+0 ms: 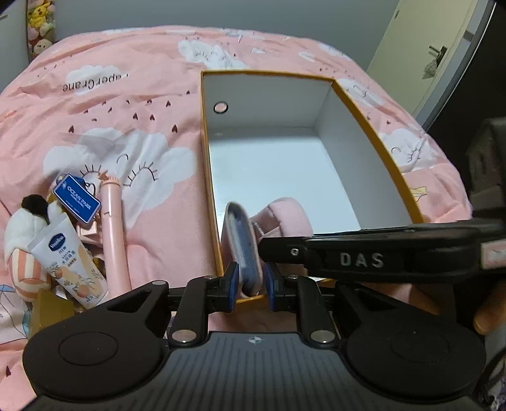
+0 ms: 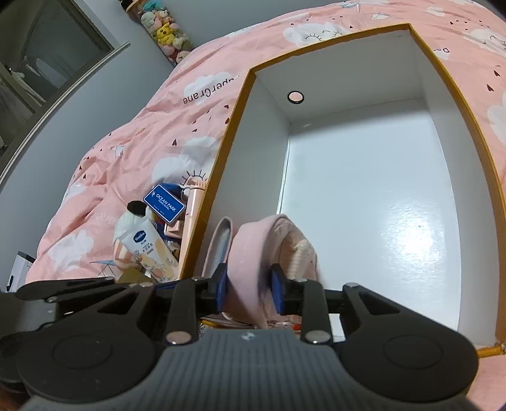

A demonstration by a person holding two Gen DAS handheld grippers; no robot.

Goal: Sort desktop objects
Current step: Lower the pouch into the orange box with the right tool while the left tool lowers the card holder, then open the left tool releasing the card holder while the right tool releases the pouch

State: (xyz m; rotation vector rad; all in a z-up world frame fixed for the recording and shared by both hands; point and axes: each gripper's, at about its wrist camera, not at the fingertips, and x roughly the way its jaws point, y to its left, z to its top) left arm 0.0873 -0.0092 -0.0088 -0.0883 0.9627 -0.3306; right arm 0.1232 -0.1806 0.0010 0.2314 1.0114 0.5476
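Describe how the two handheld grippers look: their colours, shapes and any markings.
Both are black plastic. The left gripper and the right gripper each have two angular linkage arms with silver rivets, blue pads on the fingers, a ribbed grey body bearing a small compass-like emblem, and two round black discs at the sides. In the left view, the right gripper's side shows white letters "DAS".

Bare box floor (image 2: pixel 379 196) beyond pink pouch (image 2: pixel 253 249); clutter (image 1: pixel 76 240) leftward

A pink cloud-printed duvet (image 1: pixel 132 104) is lying across the bed, a column of plush toys (image 2: pixel 164 30) is standing against the grey wall at eleven o'clock, and a door with a dark handle (image 1: pixel 438 52) is showing at two o'clock.
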